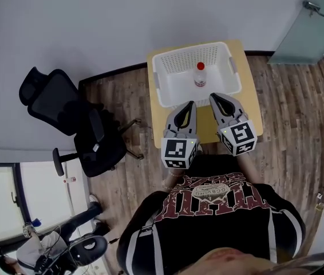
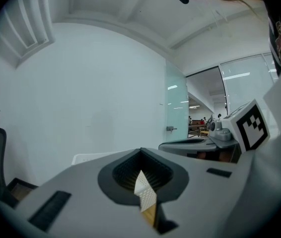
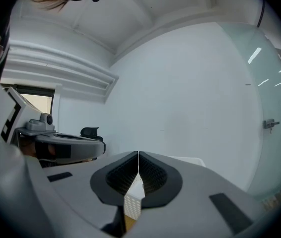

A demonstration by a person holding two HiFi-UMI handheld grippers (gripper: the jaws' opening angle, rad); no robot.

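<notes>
Empty and pressed together, the left tongs [image 1: 189, 105] and right tongs [image 1: 215, 98] hover. At their twelve o'clock, the red-capped bottle [image 1: 200, 76] stands in the white basket [image 1: 176, 62].

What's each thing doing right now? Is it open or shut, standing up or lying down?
Left gripper: shut, nothing between its jaws.
Right gripper: shut, nothing between its jaws.
Bottle: standing upright in the basket, red cap on.
Basket: right way up on the table, holding only the bottle.
Office chair: upright on its wheels, beside the table.
</notes>
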